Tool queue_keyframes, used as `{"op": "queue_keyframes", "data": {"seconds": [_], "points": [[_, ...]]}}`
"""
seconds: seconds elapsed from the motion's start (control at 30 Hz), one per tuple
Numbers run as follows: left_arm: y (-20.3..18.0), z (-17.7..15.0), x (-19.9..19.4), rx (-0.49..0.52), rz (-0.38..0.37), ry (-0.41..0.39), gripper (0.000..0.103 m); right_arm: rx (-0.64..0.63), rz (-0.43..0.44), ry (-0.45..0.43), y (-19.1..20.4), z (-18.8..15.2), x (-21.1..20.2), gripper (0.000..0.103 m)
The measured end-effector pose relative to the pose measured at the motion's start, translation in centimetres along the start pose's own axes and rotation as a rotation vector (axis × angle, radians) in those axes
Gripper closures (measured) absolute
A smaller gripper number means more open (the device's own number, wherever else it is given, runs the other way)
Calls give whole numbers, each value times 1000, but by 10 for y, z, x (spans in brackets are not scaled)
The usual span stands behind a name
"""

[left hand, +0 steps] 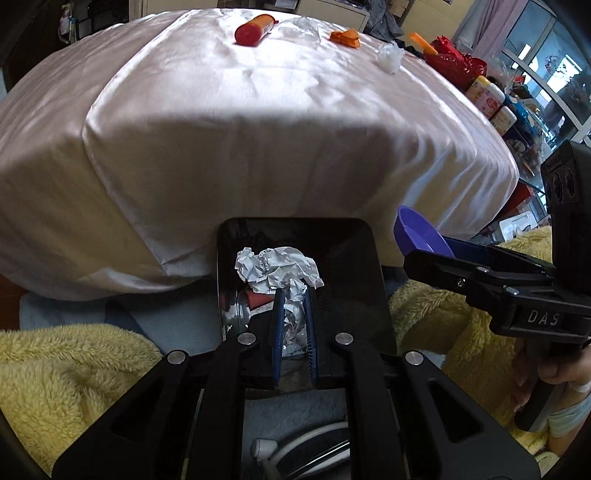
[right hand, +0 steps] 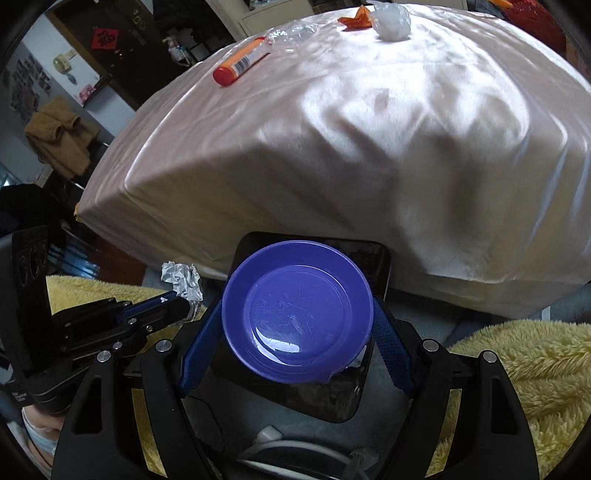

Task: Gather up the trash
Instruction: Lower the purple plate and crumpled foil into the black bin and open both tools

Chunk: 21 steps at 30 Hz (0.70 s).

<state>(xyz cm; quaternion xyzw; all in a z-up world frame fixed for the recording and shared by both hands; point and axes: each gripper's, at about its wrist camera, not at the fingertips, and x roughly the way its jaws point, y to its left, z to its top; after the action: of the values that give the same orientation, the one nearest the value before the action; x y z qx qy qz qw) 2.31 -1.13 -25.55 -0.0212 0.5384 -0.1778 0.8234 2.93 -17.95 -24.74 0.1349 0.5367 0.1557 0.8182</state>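
A: Nearest, the left gripper (left hand: 294, 295) has its blue pads pinched narrow on a crumpled paper and foil wad (left hand: 280, 269), held right above the black bin (left hand: 354, 258).

B: And the right gripper (right hand: 297, 325)?

A: Its fingers are spread to the width of a purple plastic dish (right hand: 297, 310) and grip it by the rim, over the same bin (right hand: 373, 254). From the left wrist, that tool's body reads "DAS".

B: Farther off?

A: On the white cloth-covered table (left hand: 258, 122) lie a red-capped orange tube (left hand: 255, 28), clear plastic wrap (left hand: 299, 26), an orange scrap (left hand: 346, 38) and a white crumpled ball (left hand: 388, 56). The tube (right hand: 241, 63) carries a barcode; its other print is unreadable. A red square with a dark character hangs on the far door (right hand: 104, 38).
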Motion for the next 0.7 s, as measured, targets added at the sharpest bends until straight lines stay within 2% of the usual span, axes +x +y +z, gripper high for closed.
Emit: {"op": "queue_keyframes", "data": {"seconds": [0.43, 0.6, 0.7], "points": [[-4, -12, 23, 26, -5, 65, 92, 22, -3, 42, -2, 0, 21, 24], [-1, -12, 25, 16, -10, 73, 86, 16, -8, 38, -2, 1, 22, 23], [-2, -12, 27, 17, -1, 80, 77, 13, -17, 32, -1, 2, 23, 20]]}}
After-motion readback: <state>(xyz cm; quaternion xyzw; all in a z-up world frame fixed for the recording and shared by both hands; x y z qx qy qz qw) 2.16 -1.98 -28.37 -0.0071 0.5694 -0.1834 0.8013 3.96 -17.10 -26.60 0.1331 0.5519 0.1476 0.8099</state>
